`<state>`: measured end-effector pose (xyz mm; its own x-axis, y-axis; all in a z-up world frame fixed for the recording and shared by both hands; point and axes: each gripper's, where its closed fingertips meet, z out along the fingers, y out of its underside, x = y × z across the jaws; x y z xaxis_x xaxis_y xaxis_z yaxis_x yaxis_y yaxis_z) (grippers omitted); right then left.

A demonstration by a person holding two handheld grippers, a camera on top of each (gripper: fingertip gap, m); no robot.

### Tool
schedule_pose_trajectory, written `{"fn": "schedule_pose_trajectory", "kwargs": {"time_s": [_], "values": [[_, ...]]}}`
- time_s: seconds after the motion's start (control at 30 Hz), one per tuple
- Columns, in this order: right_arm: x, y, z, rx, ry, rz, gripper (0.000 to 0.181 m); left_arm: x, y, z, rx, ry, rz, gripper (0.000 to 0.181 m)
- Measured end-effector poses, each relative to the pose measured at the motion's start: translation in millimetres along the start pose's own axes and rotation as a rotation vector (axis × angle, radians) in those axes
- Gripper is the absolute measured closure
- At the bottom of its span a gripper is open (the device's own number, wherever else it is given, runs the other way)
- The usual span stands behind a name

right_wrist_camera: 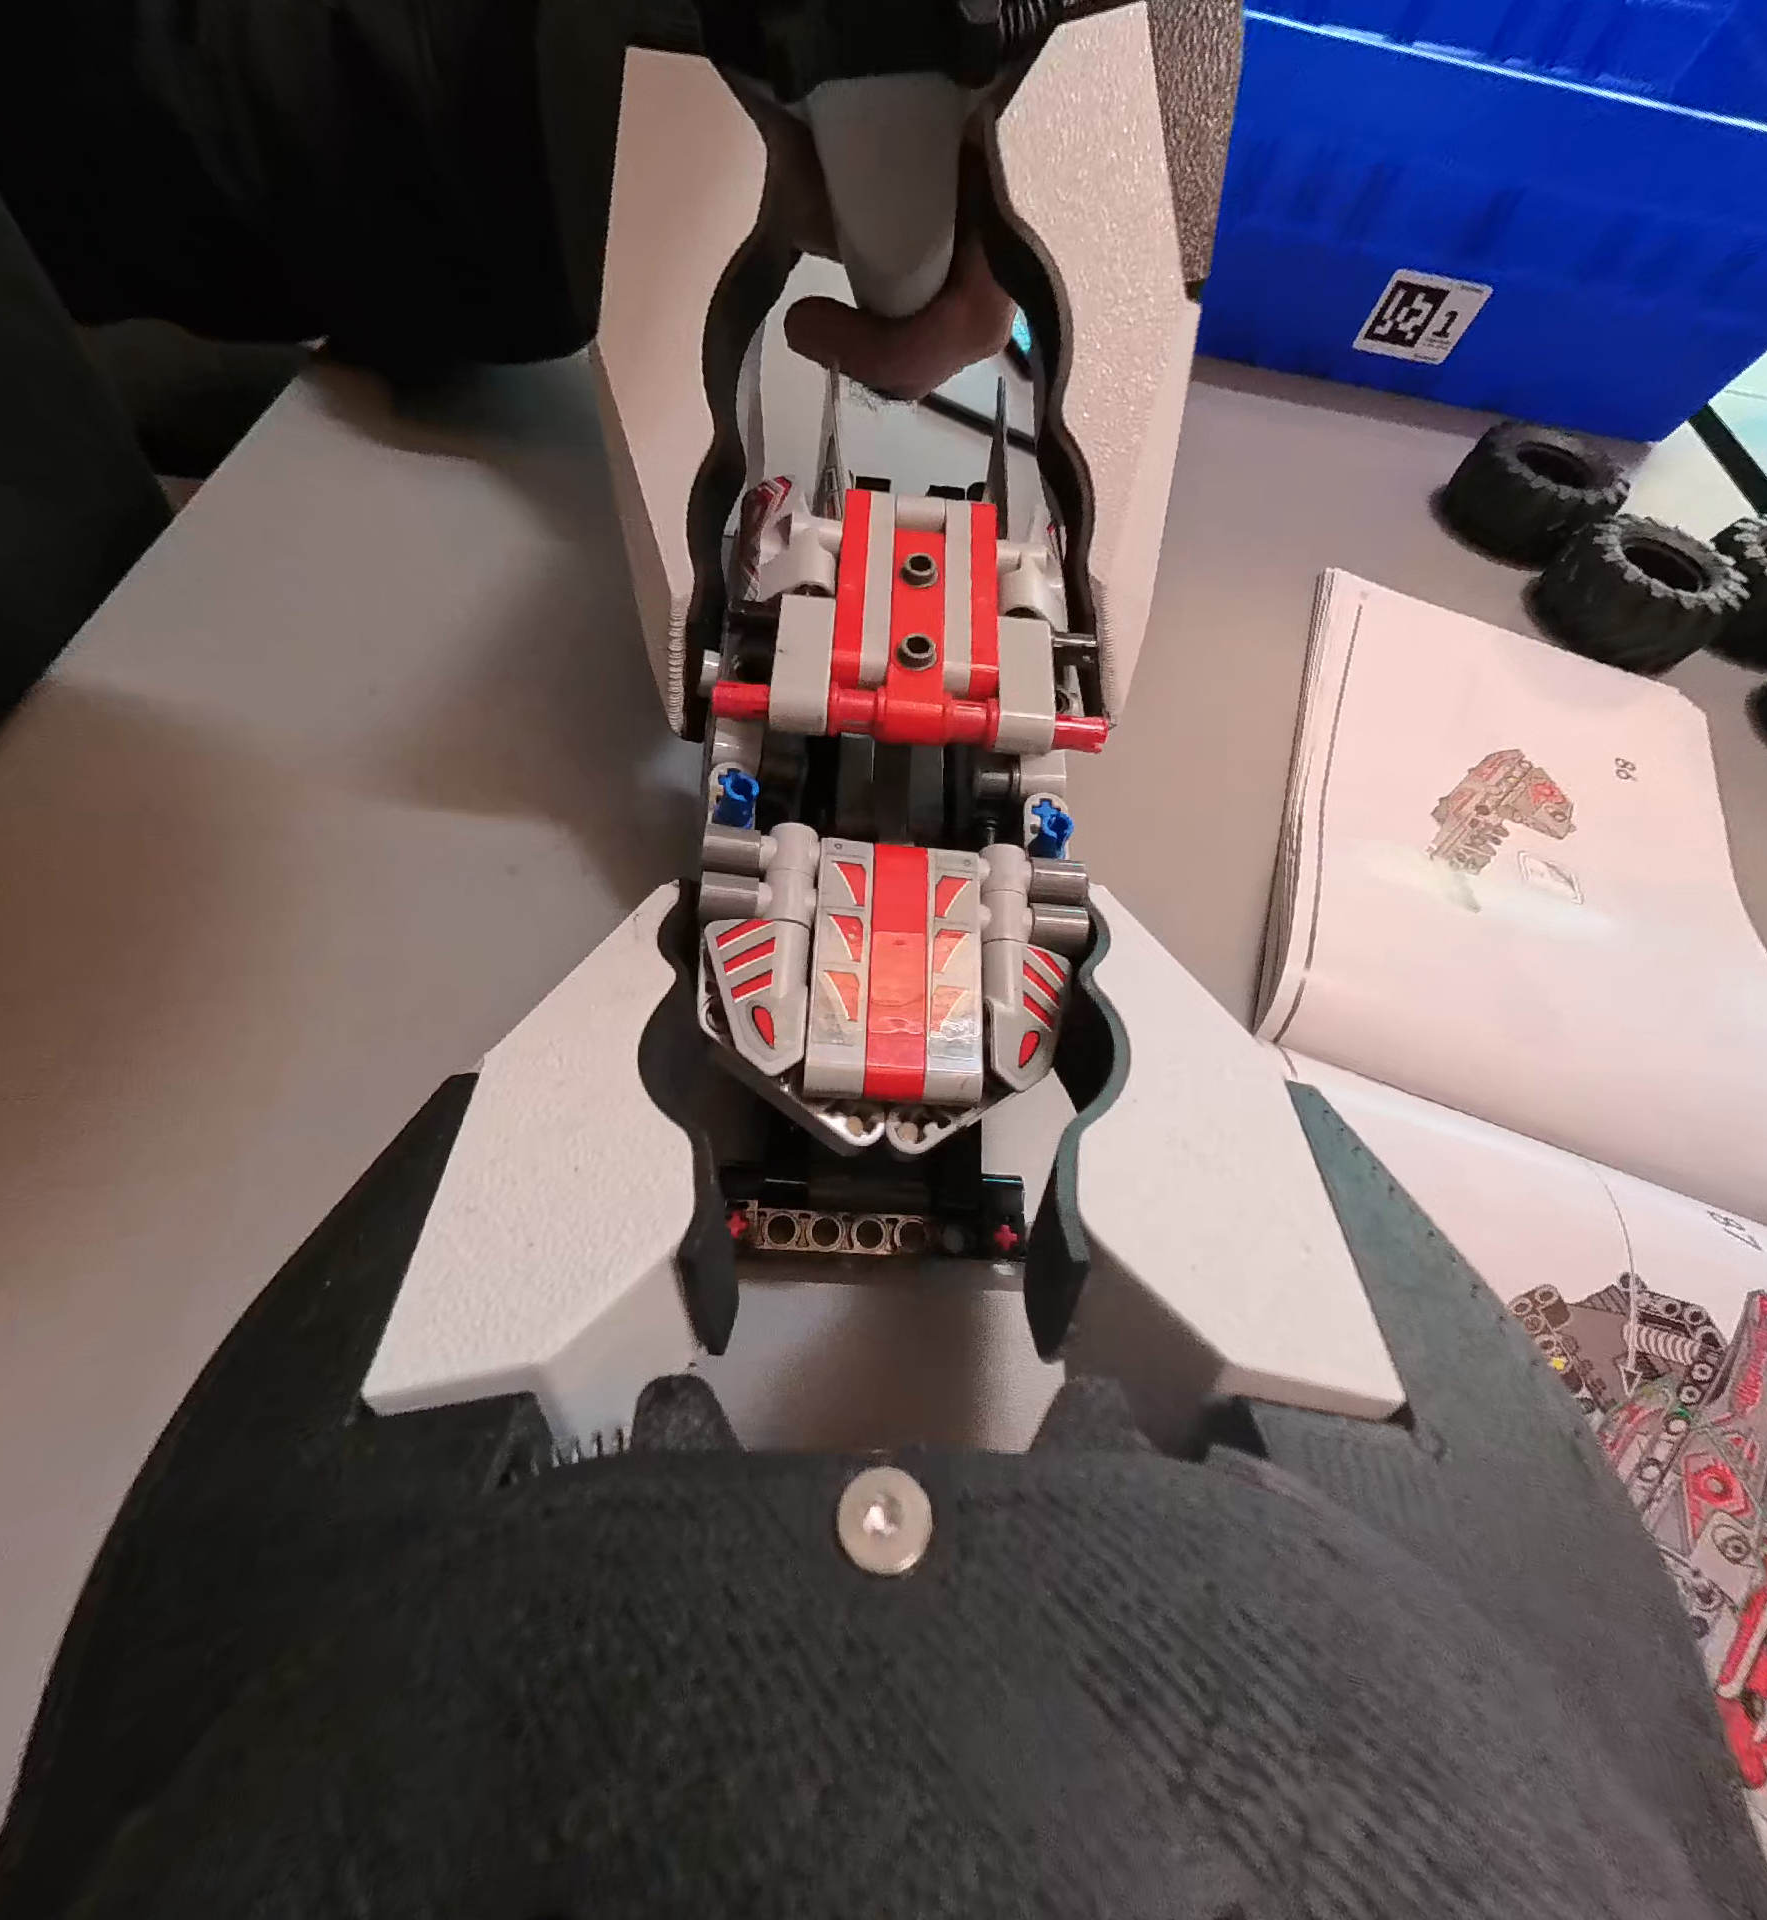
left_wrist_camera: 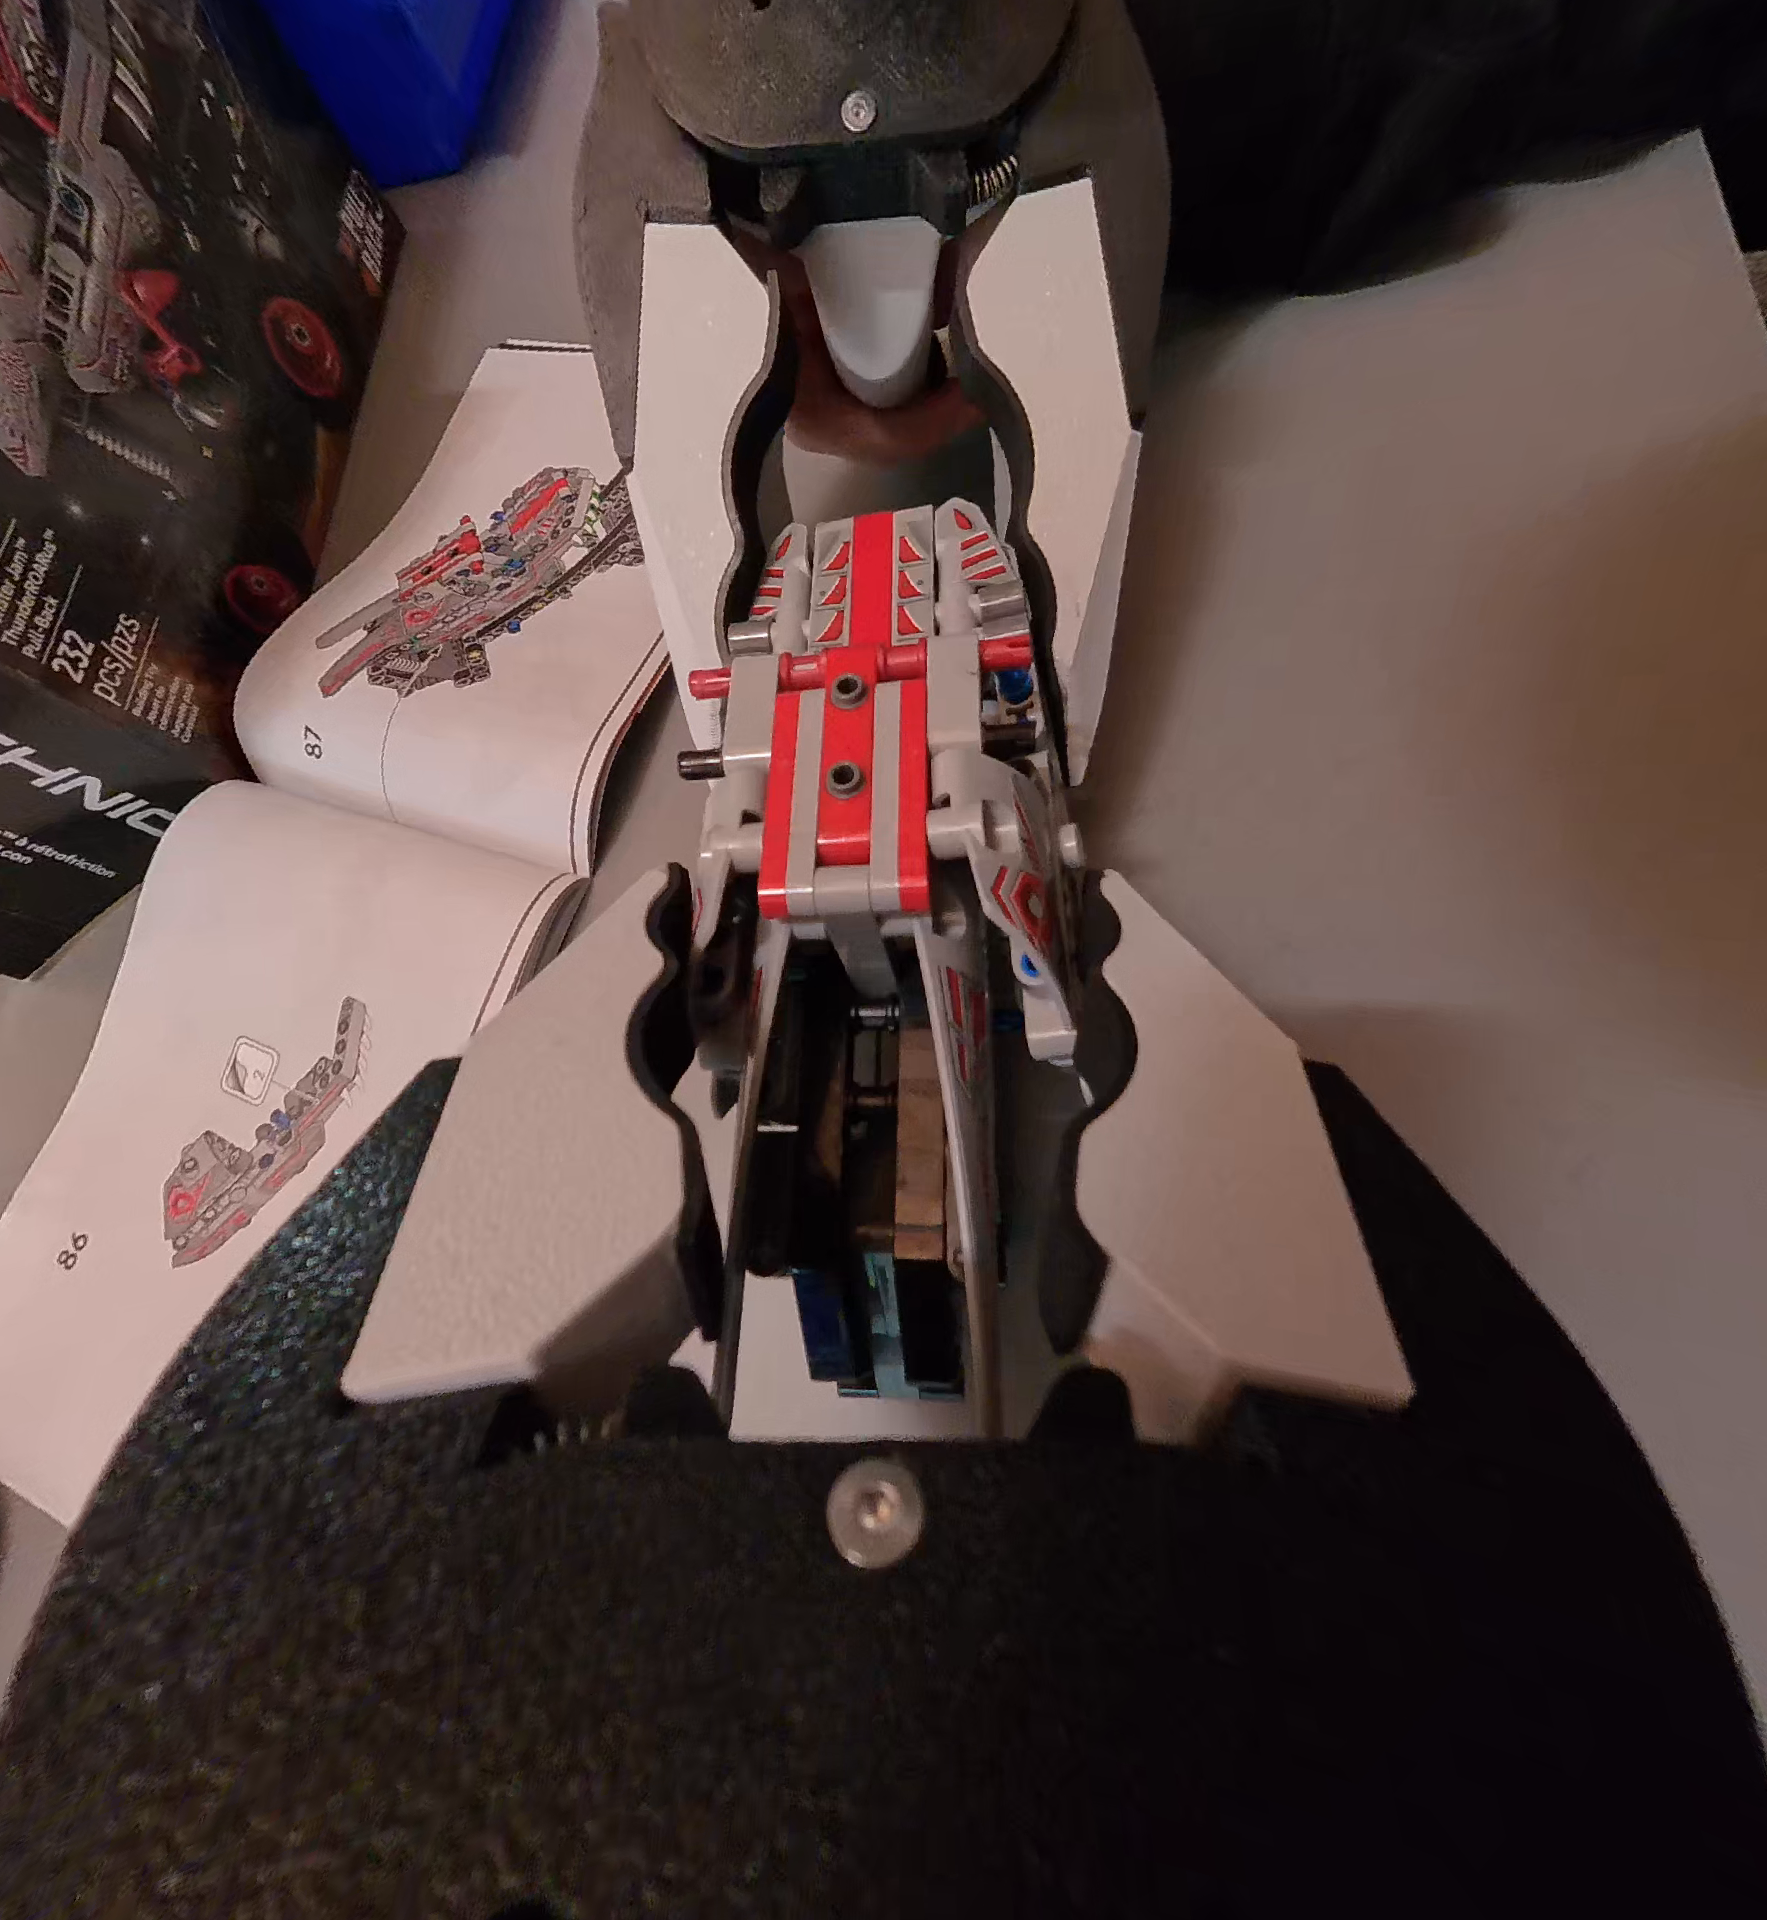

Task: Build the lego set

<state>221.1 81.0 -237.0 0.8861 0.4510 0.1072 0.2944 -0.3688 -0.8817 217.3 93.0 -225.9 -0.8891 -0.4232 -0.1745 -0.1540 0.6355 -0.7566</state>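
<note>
A grey and red lego vehicle body with black and blue parts underneath is held between both grippers above the white table. My left gripper is shut on the body's narrow end, one finger on each side. The right gripper faces it from the far side and clamps the sloped hood end. In the right wrist view my right gripper is shut on the hood of the body, and the left gripper clamps the far end. No wheels are on the body.
An open instruction booklet lies left of the body, and it shows on the right in the right wrist view. The set's dark box stands beyond the booklet. Several black tyres lie by a blue bin. My two grippers' fingertips are within a few centimetres of each other.
</note>
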Motion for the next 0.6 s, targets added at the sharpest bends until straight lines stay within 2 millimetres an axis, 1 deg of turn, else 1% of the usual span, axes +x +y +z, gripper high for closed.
{"fn": "schedule_pose_trajectory", "kwargs": {"time_s": [0.27, 0.37, 0.47, 0.6], "values": [[1.0, -2.3, 2.4, 0.024, -0.02, 0.036, 0.112, -1.4, 1.1, -1.6, 0.022, 0.005, -0.021, 0.108], [-2.0, -5.5, -1.4, 0.054, -0.036, 0.052, 0.11, 0.3, 0.6, -1.5, 0.013, 0.005, -0.002, 0.108], [-0.6, -9.4, -9.0, 0.097, -0.037, 0.093, 0.114, 0.2, 0.8, -1.5, 0.013, 0.007, -0.004, 0.108], [-0.4, -8.2, -9.2, 0.07, -0.032, 0.093, 0.115, 0.3, 1.0, -1.4, 0.007, 0.008, -0.002, 0.108]]}}
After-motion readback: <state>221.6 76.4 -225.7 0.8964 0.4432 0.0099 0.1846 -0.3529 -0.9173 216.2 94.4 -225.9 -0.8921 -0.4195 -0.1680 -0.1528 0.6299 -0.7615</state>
